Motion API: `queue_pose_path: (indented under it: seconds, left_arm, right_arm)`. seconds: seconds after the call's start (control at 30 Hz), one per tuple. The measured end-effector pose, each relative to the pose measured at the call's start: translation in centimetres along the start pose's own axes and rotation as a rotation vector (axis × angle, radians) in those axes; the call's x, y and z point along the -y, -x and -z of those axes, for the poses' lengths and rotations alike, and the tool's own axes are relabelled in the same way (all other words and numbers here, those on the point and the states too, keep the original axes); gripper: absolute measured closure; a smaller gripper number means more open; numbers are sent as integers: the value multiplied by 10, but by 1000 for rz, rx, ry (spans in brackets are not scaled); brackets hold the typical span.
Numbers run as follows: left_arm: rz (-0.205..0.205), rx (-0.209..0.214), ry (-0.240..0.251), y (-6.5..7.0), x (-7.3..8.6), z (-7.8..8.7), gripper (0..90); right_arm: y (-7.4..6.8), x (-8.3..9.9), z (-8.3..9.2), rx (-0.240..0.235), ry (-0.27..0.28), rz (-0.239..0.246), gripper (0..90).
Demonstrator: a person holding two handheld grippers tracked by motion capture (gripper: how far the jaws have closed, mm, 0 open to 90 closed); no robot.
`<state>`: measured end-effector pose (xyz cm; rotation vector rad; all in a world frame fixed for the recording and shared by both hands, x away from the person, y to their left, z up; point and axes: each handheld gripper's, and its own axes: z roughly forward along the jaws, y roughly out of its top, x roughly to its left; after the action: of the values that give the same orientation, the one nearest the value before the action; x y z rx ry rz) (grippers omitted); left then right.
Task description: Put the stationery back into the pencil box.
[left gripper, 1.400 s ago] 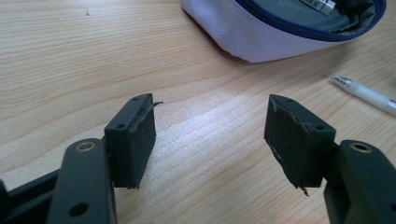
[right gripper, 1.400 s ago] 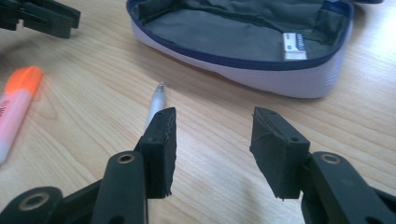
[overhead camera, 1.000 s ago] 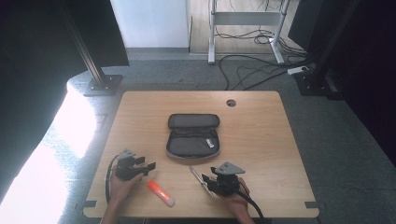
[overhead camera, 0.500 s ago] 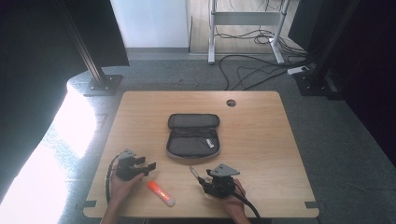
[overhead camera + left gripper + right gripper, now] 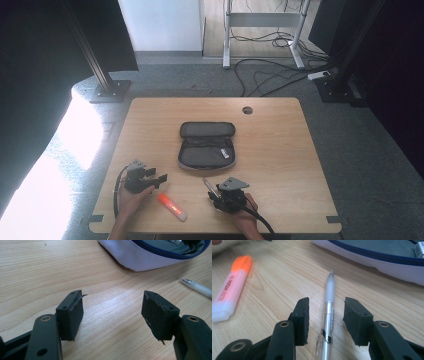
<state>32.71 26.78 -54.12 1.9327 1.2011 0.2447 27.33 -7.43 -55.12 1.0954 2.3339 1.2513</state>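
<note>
A clear pen lies on the wooden table between the jaws of my right gripper; the jaws have just been closing around it, and a gap still shows on each side, so it is open. From above, the pen sticks out of the right gripper near the front edge. An orange and white highlighter lies left of it, and the highlighter also appears at the left of the right gripper view. My left gripper is open over bare wood. An open grey pencil case sits mid-table.
The pencil case's pale edge lies just beyond the left gripper, with the pen's tip to its right. A small white item rests inside the case. A round cable hole is at the table's far side.
The right gripper has shifted slightly left and forward along the pen, and its jaws have narrowed around it. The left gripper, highlighter and pencil case have not moved.
</note>
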Motion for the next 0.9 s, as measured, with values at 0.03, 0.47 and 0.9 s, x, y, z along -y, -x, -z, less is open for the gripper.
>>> queue_pose_path:
  seconds: [0.03,0.47,0.9]
  left_arm:
    - [0,0,-1,0,0,0,342]
    - [-6,2,-6,1,0,-1,342]
    - [-6,3,-2,0,0,-1,342]
  right_arm:
    - [0,0,-1,0,-3,3,561]
    - [-4,0,-4,27,-43,38,688]
    - [-4,0,-3,41,-45,45,780]
